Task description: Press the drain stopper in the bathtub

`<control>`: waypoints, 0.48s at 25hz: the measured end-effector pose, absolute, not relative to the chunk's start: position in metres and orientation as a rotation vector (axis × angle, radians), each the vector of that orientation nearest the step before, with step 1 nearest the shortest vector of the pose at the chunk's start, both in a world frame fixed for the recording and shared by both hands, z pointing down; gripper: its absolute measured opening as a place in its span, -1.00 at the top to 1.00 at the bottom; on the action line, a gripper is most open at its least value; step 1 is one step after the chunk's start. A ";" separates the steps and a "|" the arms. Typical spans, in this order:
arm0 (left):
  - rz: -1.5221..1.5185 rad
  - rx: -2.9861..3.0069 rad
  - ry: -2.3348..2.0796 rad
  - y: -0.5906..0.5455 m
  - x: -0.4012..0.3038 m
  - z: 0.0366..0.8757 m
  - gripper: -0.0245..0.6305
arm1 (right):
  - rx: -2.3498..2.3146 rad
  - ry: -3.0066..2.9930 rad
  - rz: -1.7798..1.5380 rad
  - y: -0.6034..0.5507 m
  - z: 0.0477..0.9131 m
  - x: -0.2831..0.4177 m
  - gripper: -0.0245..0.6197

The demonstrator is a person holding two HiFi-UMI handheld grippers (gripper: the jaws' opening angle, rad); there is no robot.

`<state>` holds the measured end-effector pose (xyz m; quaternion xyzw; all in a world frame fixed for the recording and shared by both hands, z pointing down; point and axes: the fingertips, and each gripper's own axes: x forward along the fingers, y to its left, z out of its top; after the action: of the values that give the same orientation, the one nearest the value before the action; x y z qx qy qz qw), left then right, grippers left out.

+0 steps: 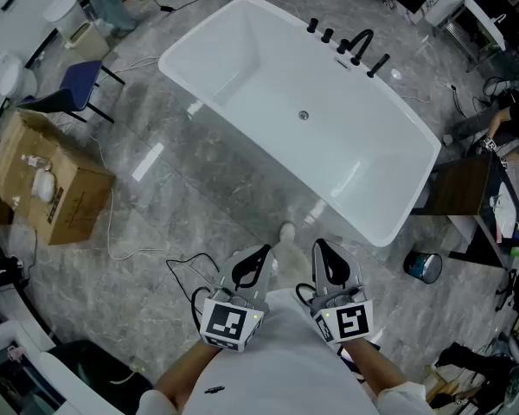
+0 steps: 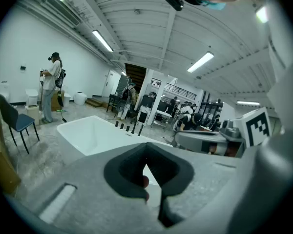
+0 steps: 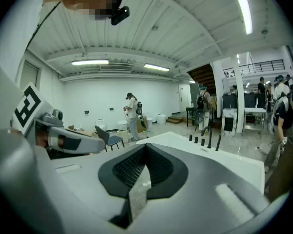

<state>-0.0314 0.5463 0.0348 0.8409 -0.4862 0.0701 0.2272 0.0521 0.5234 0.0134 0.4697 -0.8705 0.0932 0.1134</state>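
While pointed toward the tub [image 1: 233, 67], held side by side just short of its near rim: left tongs [image 1: 264, 251] and right tongs [image 1: 320, 245]. Pinched together at the tips on both sides, gripping nothing. Set mid-bottom of the tub, well apart from either: the stopper [image 1: 303, 115]. Standing along the far rim: black taps [image 1: 356, 46].

bathtub [image 1: 242, 46] interior open — black faucet fittings [image 1: 346, 45] line far rim.

All 3 cams toward bathtub [image 1: 242, 67]
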 end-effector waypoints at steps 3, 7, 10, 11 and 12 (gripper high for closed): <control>0.192 2.312 -1.370 0.579 -0.008 0.031 0.91 | 1.367 -2.589 0.166 0.552 -0.007 0.078 0.94; 0.211 2.315 -1.419 0.613 0.029 0.024 0.91 | 1.407 -2.596 0.232 0.587 -0.007 0.129 0.94; 0.145 2.319 -1.508 0.621 0.067 0.004 0.91 | 1.414 -2.614 0.239 0.604 -0.014 0.180 0.95; 0.129 2.320 -1.529 0.623 0.085 0.000 0.92 | 1.414 -2.626 0.247 0.609 -0.015 0.200 0.95; 0.121 2.323 -1.540 0.625 0.106 -0.002 0.91 | 1.410 -2.639 0.256 0.615 -0.016 0.220 0.94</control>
<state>0.1061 0.6251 -0.0025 0.8198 -0.5436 0.0426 0.1750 0.2205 0.6150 -0.0161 0.4684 -0.8767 0.0851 0.0694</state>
